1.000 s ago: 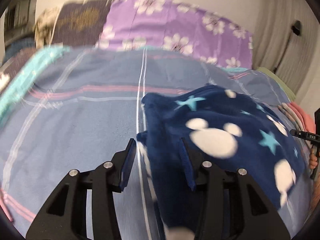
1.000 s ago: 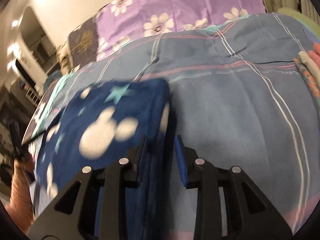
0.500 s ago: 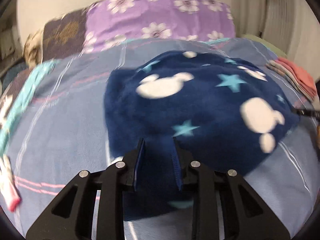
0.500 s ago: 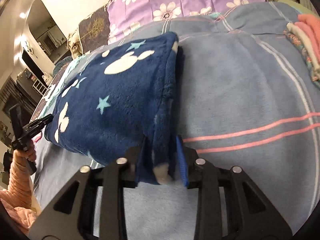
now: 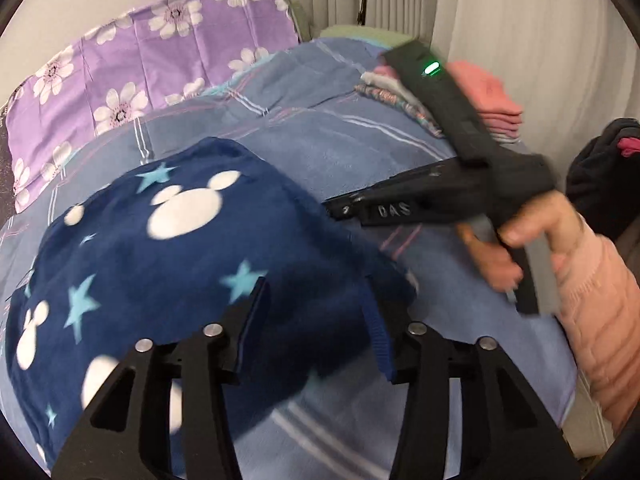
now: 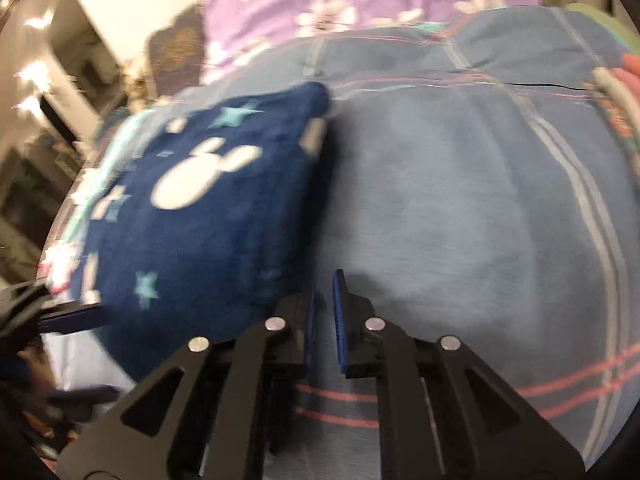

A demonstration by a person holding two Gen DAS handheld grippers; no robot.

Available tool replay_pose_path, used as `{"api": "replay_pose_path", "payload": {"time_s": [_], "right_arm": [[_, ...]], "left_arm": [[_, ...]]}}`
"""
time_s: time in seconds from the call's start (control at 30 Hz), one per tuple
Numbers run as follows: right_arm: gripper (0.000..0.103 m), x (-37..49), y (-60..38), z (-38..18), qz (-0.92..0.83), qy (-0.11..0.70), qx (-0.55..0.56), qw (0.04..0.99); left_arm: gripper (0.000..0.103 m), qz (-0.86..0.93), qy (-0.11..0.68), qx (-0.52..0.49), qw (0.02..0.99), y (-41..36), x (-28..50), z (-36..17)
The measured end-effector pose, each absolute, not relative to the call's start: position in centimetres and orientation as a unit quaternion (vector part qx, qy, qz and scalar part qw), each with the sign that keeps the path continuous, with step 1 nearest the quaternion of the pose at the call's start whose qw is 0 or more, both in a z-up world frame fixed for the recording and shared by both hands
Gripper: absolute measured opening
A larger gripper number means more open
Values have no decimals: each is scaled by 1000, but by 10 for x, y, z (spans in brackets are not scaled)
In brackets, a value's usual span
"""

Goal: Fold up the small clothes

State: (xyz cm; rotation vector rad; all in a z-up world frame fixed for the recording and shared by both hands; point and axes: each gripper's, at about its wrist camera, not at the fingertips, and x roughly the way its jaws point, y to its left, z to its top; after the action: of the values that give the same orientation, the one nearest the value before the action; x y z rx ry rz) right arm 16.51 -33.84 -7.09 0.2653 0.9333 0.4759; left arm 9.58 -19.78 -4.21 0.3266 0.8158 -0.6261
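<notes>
A folded navy fleece garment (image 5: 192,264) with white mouse heads and teal stars lies on the blue striped bedspread (image 5: 340,140). My left gripper (image 5: 316,312) hovers over its near edge. Its jaws are opening, with the navy fabric lying between and under the fingers, loose from the pads. In the right wrist view the garment (image 6: 208,208) lies just left of my right gripper (image 6: 324,316). That gripper is shut with nothing in it, over bare bedspread (image 6: 460,200). A hand in a pink sleeve (image 5: 532,232) holds the right gripper (image 5: 336,210), whose tip is at the garment's right edge.
A stack of folded clothes (image 5: 492,100), pink on top, sits at the bed's far right corner. Purple floral pillows (image 5: 140,60) line the headboard. A dark heap of clothes (image 5: 600,168) lies off the right edge by the curtain. Room furniture (image 6: 48,128) stands to the left.
My right gripper has let go of the garment's corner and shut beside it. My left gripper has swung across toward the garment's right side and its jaws have widened.
</notes>
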Motion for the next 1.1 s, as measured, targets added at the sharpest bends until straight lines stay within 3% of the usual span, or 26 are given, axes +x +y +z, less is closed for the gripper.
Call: {"api": "replay_pose_path", "payload": {"time_s": [0.2,0.43,0.5,0.53,0.57,0.6,0.7,0.77,0.83,0.93,0.97,1.0,1.03,1.1], "right_arm": [[11,164,-343,-63,276,425,144,850],[12,164,-326,-42,278,445,78,848],[20,165,-324,-40,284,449,82,843],[24,165,-324,-40,287,448,81,843],[35,162,-325,-40,287,445,77,845],[45,162,-327,-40,281,437,71,852],[48,168,-338,-42,261,431,83,860],[45,182,-351,-48,239,440,112,858],[35,205,-361,-59,202,459,137,854],[32,229,-354,-72,197,482,143,842],[34,237,-349,-76,210,486,148,835],[50,242,-345,-77,220,488,153,831],[56,248,-339,-78,228,486,155,830],[59,258,-328,-78,226,479,145,836]], "left_arm": [[62,-289,421,147,847,-219,108,-58],[67,-280,428,142,847,-238,112,-57],[67,-270,439,142,845,-244,120,-64],[62,-264,443,137,845,-245,124,-68],[42,-256,446,134,847,-243,128,-71],[32,-245,448,129,850,-238,132,-73],[13,-266,454,92,845,-220,137,-71],[12,-274,456,87,842,-213,136,-70],[12,-279,453,85,842,-209,132,-70],[12,-286,450,80,842,-206,127,-69],[12,-289,450,77,842,-205,124,-68],[12,-292,449,78,841,-204,121,-68],[13,-295,448,81,840,-207,122,-68],[14,-303,442,91,839,-208,117,-68]]}}
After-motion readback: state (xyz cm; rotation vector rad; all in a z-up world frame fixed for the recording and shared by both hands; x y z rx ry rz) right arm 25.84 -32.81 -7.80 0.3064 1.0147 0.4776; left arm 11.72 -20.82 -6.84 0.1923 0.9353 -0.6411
